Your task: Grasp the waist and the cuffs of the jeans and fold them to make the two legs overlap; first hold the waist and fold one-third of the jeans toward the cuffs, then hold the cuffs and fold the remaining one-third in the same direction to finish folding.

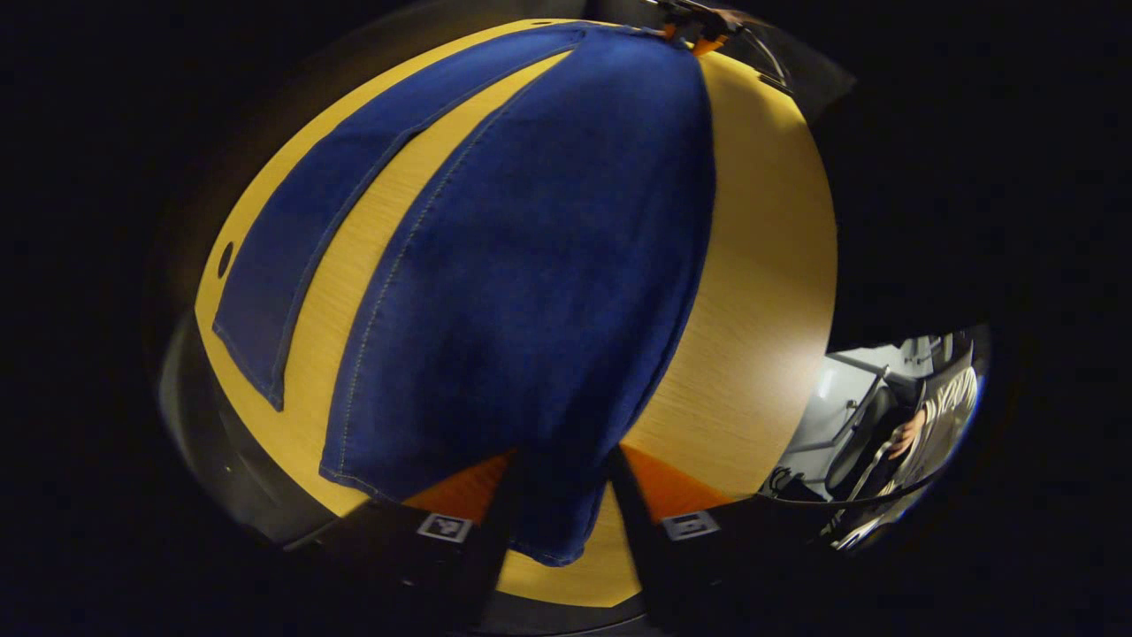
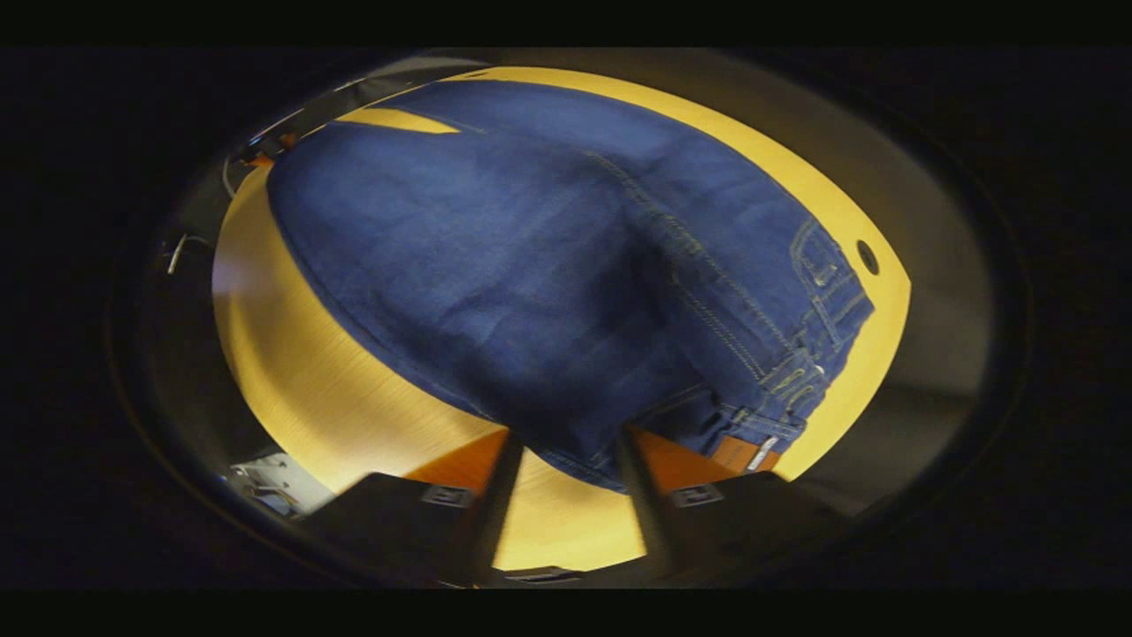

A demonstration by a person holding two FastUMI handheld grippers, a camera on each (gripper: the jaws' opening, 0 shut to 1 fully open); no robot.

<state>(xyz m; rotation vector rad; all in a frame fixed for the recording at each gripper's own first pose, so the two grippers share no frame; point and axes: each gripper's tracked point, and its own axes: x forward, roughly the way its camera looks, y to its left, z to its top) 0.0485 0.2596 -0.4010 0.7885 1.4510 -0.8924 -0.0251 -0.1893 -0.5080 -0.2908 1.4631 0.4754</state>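
The blue jeans are stretched between both grippers above a yellow wooden table. In the left gripper view, my left gripper is shut on the cuff end of one leg, which is raised off the table. The other leg lies flat to the left. At the far end, the right gripper holds the waist. In the right gripper view, my right gripper is shut on the waist edge of the jeans, beside the brown patch. The left gripper shows far off at the upper left.
A round hole sits in the table near the flat leg's cuff, and the same hole appears beyond the waistband. A person in a striped sleeve sits past the table's right edge. Bare tabletop lies beside the jeans.
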